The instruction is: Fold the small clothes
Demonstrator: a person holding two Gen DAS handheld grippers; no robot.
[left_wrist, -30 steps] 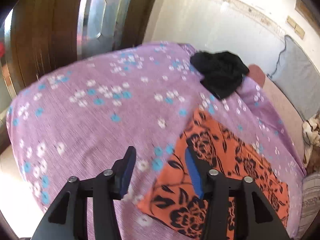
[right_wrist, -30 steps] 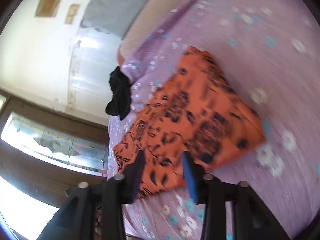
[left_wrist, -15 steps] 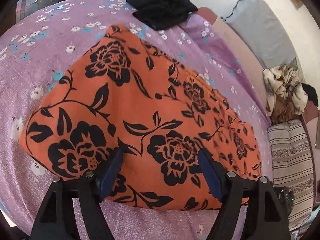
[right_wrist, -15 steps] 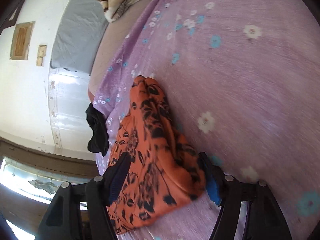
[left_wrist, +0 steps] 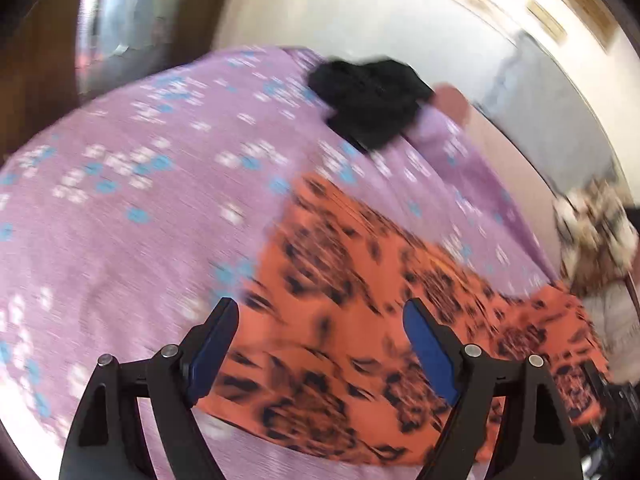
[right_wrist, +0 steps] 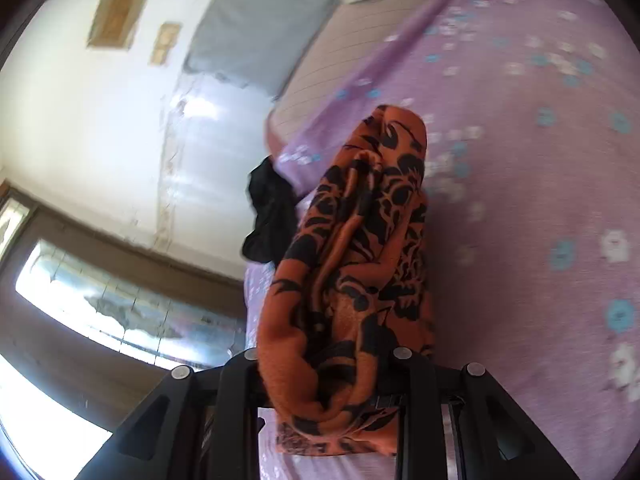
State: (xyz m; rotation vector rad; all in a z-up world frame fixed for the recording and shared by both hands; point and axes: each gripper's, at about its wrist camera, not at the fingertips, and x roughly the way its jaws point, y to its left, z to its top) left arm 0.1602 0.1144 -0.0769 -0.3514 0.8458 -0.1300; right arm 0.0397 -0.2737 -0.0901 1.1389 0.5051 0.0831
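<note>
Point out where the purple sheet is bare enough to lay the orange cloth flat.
Bare floral purple bedsheet lies left of the orange black-flowered cloth, ahead of the open left gripper. It is crowded towards the crumpled black garment and the patterned pile at far right. The right gripper grips the cloth.

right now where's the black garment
The black garment lies at the far edge of the purple floral bedsheet, near the wall and beyond the orange floral cloth; in the right wrist view it peeks out left of that cloth.
</note>
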